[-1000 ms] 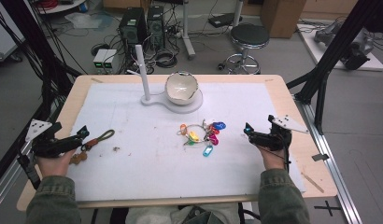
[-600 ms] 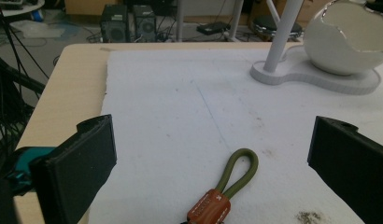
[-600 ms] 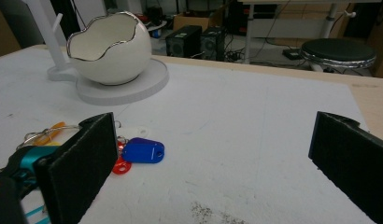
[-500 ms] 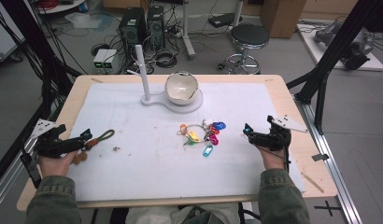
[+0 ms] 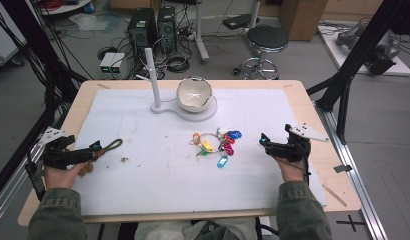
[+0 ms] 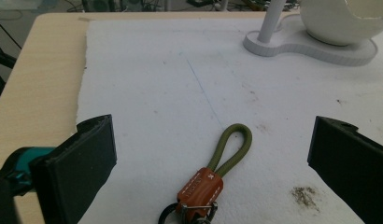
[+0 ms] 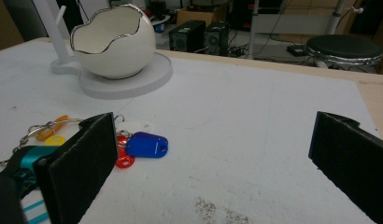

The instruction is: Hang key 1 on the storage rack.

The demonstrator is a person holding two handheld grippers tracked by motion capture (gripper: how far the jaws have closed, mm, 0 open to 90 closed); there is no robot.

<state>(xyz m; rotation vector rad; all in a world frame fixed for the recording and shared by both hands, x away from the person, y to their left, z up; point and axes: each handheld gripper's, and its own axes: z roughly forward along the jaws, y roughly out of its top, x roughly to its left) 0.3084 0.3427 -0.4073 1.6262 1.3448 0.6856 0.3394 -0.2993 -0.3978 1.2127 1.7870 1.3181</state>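
The left gripper (image 5: 90, 152) rests low at the white mat's (image 5: 143, 190) left edge, held in the person's left hand (image 5: 60, 172), jaws spread wide. The right gripper (image 5: 265, 142) sits near the mat's right edge, gripped by the right hand (image 5: 292, 167), jaws likewise wide apart, pointing inward.

1. We've got one olive-green cord loop with a brown leather keyring tab (image 6: 217, 170).
2. One bunch of coloured plastic key tags on a wire ring (image 5: 216, 145); we can't count the tags.
3. One white eggshell-shaped bowl (image 5: 194, 94).
4. One white stand with an upright post (image 5: 153, 80).
5. Two black hand-held grippers: left (image 5: 95, 150), right (image 5: 263, 141).
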